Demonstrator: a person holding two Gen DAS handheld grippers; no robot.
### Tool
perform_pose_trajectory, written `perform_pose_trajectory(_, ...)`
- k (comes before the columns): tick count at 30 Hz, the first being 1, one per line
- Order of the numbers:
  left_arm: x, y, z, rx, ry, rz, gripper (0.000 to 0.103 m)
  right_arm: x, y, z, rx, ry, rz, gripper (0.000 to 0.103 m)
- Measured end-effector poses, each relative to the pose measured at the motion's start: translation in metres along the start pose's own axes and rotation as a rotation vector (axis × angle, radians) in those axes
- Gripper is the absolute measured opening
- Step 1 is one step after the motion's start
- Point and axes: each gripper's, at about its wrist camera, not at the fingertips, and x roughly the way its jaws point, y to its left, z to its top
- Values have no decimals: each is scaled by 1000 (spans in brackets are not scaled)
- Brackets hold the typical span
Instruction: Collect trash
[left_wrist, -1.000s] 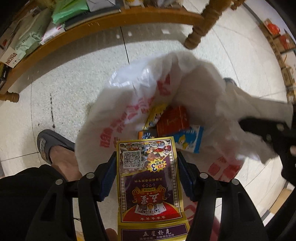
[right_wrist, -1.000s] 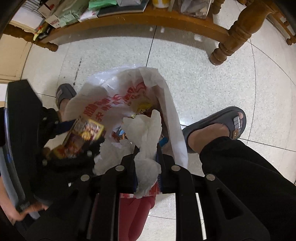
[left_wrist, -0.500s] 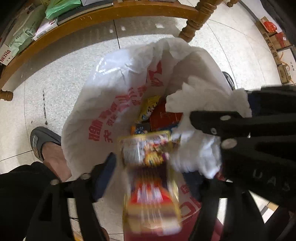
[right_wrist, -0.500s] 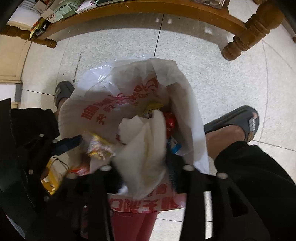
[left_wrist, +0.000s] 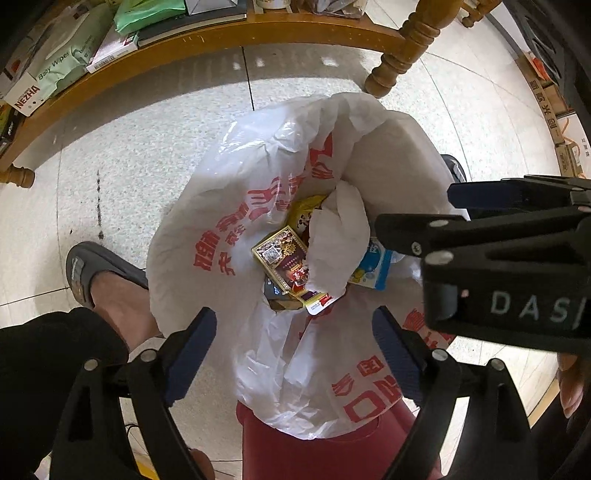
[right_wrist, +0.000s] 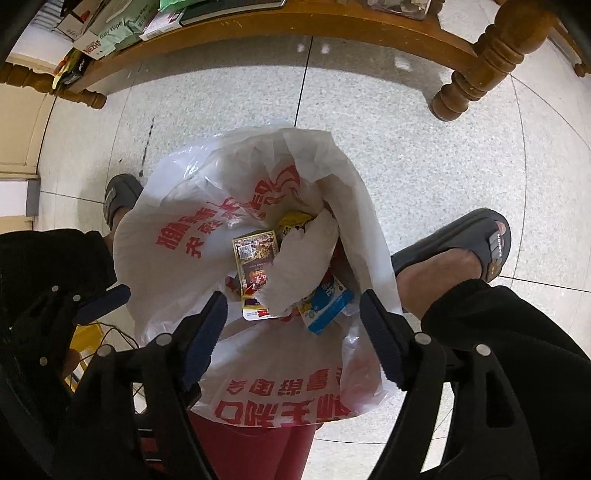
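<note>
A white plastic bag (left_wrist: 236, 206) with red print lines a red bin (left_wrist: 314, 450) on the floor; it also shows in the right wrist view (right_wrist: 177, 236). Inside lie a gold playing-card box (left_wrist: 284, 258) (right_wrist: 255, 262), a crumpled white tissue (left_wrist: 340, 240) (right_wrist: 303, 266), a blue-and-white carton (left_wrist: 373, 269) (right_wrist: 328, 299) and a yellow wrapper (left_wrist: 306, 214). My left gripper (left_wrist: 295, 343) hangs open and empty above the bag. My right gripper (right_wrist: 291, 328) is open and empty above it too, and shows at the right of the left wrist view (left_wrist: 480, 236).
A wooden shelf (left_wrist: 207, 37) with wipes packs and boxes runs along the top, with a turned wooden leg (left_wrist: 402, 55) near the bag. The person's slippered feet stand left (left_wrist: 96, 277) and right (right_wrist: 458, 251) of the bin. Cardboard boxes (left_wrist: 554, 114) sit far right.
My left gripper opened and the card box dropped into the bag. My right gripper opened and the tissue fell in beside it. Both grippers now hang empty over the bag.
</note>
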Motion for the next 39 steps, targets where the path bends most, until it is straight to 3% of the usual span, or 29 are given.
perform_pose_trajectory(3, -1, 1, 0, -9, -4, 4, 85, -2, -1, 0, 0, -12, -6, 83)
perform_pose_trajectory(7, -4, 3, 0, -18, -21, 23, 95, -4, 3, -2, -20, -21, -29, 84)
perform_pose_trajectory(10, -6, 6, 0, -27, -27, 35, 95, -5, 4, -3, -26, -32, -57, 89)
perform_pose_trajectory(24, -24, 3, 3, -20, -113, 49, 95, -30, 7, -6, -23, -98, -64, 90)
perform_pose_trajectory(32, -54, 0, 9, -3, -217, 77, 95, -74, 0, -10, 27, -195, -37, 91)
perform_pose_trajectory(39, -62, 7, 14, -25, -234, 79, 95, -101, -2, -15, 46, -255, -30, 91)
